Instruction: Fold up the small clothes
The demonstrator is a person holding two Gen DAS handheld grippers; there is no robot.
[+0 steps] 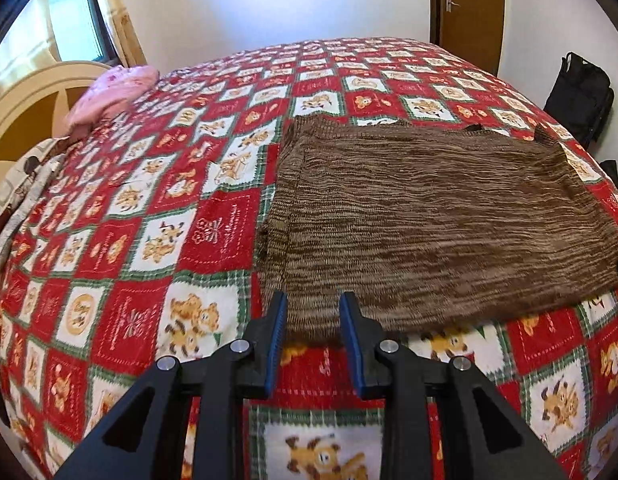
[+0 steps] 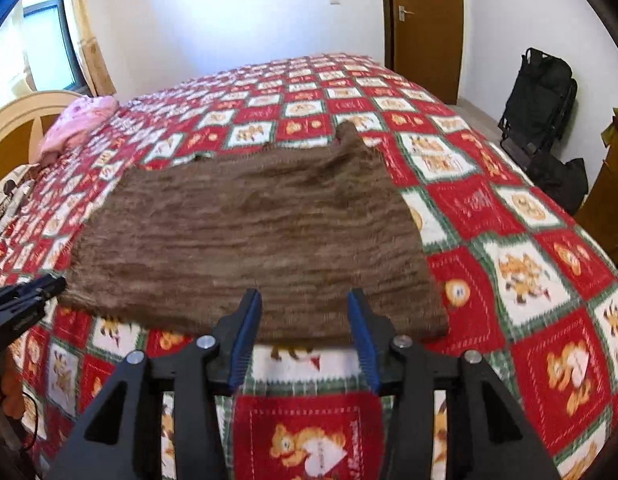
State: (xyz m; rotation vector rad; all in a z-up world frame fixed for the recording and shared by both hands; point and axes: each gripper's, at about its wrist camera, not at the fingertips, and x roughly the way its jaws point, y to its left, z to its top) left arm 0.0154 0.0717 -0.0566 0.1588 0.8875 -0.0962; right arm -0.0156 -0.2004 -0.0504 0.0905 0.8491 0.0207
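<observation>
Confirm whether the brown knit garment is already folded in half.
No: the brown knit garment lies spread flat on the patchwork bedspread, in one layer.

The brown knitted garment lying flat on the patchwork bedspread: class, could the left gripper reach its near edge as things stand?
Probably yes. The left gripper hovers open at the brown knitted garment's near edge, with nothing lying between them on the red patchwork bedspread.

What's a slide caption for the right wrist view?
Right gripper open over the near edge of a brown knit garment lying flat on a red teddy-bear quilt; left gripper at the garment's left corner.
</observation>
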